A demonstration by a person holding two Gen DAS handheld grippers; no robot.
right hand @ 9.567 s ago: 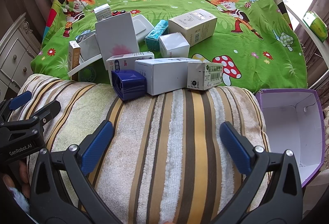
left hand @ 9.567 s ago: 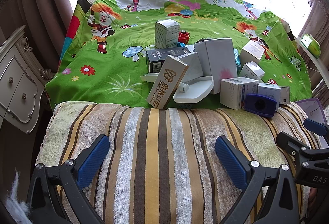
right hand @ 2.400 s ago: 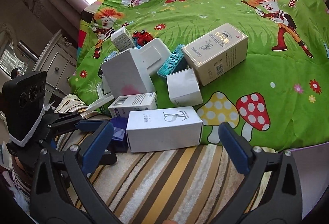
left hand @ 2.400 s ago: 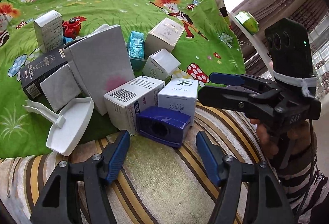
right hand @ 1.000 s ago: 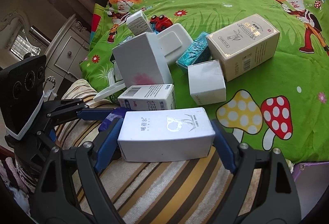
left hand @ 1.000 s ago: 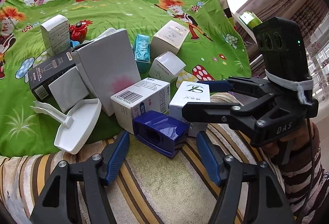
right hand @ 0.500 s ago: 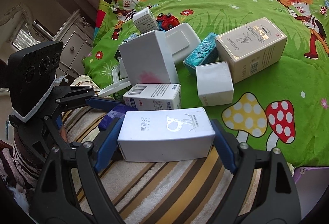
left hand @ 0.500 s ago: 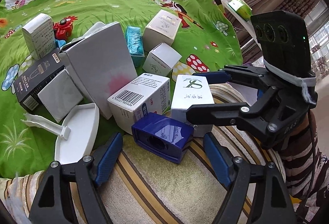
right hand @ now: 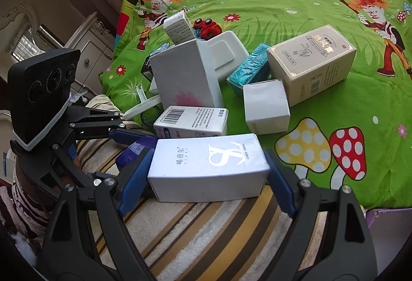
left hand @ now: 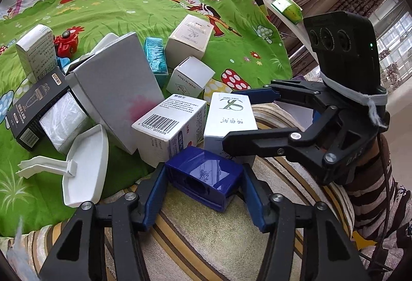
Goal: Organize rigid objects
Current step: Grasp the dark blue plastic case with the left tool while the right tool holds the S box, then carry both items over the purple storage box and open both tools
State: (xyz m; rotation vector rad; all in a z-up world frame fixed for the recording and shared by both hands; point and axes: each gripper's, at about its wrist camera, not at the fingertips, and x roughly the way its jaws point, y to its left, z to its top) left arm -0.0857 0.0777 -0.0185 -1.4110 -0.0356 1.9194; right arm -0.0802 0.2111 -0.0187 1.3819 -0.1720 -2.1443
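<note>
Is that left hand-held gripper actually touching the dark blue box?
Touching. In the left wrist view the left hand-held gripper, whose jaws have just been closing, has both blue pads pressed against the sides of the dark blue box.

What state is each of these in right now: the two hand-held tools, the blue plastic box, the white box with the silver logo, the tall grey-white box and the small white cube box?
Left tool: just been closing, pads against blue plastic box.
Right tool: pads on both ends of white logo box.
Blue plastic box: on striped towel, gripped.
White logo box: lying flat, gripped.
Grey-white box: leaning.
Cube box: closed.
</note>
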